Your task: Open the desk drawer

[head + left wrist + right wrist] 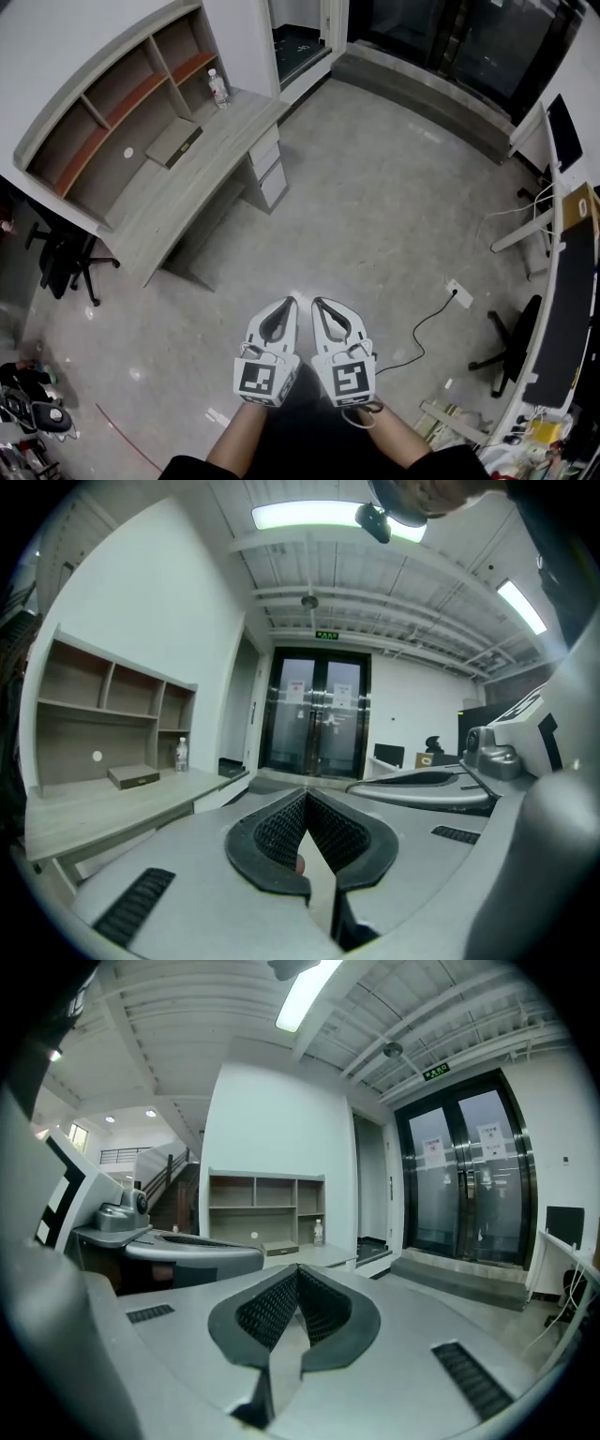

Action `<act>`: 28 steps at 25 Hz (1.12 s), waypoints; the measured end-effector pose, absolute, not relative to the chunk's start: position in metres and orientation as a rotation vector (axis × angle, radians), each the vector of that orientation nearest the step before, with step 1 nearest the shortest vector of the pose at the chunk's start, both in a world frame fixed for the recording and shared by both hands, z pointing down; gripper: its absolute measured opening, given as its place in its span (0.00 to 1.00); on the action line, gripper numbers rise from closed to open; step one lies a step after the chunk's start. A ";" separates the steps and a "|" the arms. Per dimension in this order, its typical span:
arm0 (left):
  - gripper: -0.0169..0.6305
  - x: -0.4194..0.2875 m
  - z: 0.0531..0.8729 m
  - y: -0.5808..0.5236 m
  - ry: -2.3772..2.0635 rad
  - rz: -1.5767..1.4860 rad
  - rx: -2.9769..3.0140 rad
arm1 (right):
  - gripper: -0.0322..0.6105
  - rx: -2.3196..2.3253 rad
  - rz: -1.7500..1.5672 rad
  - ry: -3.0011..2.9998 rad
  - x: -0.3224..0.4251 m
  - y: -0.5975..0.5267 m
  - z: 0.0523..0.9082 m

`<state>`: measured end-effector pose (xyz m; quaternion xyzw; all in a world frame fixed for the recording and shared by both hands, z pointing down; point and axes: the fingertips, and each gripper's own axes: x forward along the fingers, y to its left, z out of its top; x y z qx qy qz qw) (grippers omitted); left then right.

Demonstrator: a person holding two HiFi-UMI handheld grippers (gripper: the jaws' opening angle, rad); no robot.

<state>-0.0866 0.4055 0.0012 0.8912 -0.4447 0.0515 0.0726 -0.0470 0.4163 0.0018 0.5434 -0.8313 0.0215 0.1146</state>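
The grey wooden desk [178,178] with a shelf unit stands at the upper left of the head view. Its stack of drawers [267,169] is closed at the desk's right end. A water bottle [218,89] and a flat box [173,141] rest on the desktop. My left gripper [292,303] and right gripper [318,303] are held side by side over the floor, well short of the desk, both shut and empty. In the left gripper view the left gripper [306,795] points past the desk [112,803]. From the right gripper [298,1270] the desk [309,1255] shows far off.
A black office chair [66,258] sits left of the desk. At the right run a long dark desk [572,309], another chair [511,342], and a cable with a power strip [459,295] on the floor. Glass doors [487,47] close the far side.
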 end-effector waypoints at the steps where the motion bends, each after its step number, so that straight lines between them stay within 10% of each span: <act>1: 0.03 -0.090 0.002 0.396 -1.325 0.161 2.684 | 0.06 1.587 0.063 -2.431 -0.053 0.407 0.001; 28: 0.03 -0.054 0.019 0.136 -1.283 0.196 2.669 | 0.06 1.539 0.072 -2.434 -0.021 0.139 0.015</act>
